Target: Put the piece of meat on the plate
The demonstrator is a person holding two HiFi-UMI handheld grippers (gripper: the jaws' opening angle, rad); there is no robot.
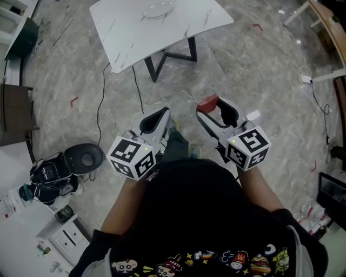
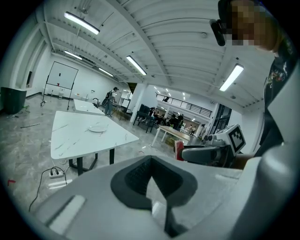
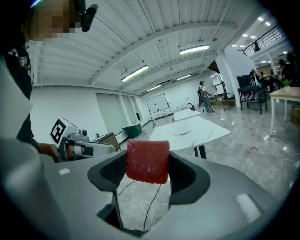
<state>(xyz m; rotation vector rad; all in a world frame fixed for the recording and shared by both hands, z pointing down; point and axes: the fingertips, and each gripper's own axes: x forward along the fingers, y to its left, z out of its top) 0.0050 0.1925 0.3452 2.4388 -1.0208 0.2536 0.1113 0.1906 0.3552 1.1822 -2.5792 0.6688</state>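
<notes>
A red slab of meat (image 3: 147, 161) sits clamped between the jaws of my right gripper (image 3: 147, 169); in the head view the meat (image 1: 207, 103) shows at the tip of the right gripper (image 1: 210, 110), held over the floor. My left gripper (image 1: 158, 119) hangs beside it with its jaws closed and nothing between them, also seen as the left gripper (image 2: 150, 180) in its own view. A white plate (image 1: 158, 8) lies on the white marble table (image 1: 130, 32) ahead, well beyond both grippers. The plate (image 3: 182, 131) shows far off in the right gripper view and the plate (image 2: 98, 128) in the left one.
A black cable (image 1: 101, 100) runs across the marble floor below the table. A round black device and tangled gear (image 1: 81, 160) lie at the left. A dark cabinet (image 1: 15, 113) stands at the far left. Other tables and distant people (image 2: 110, 101) fill the hall.
</notes>
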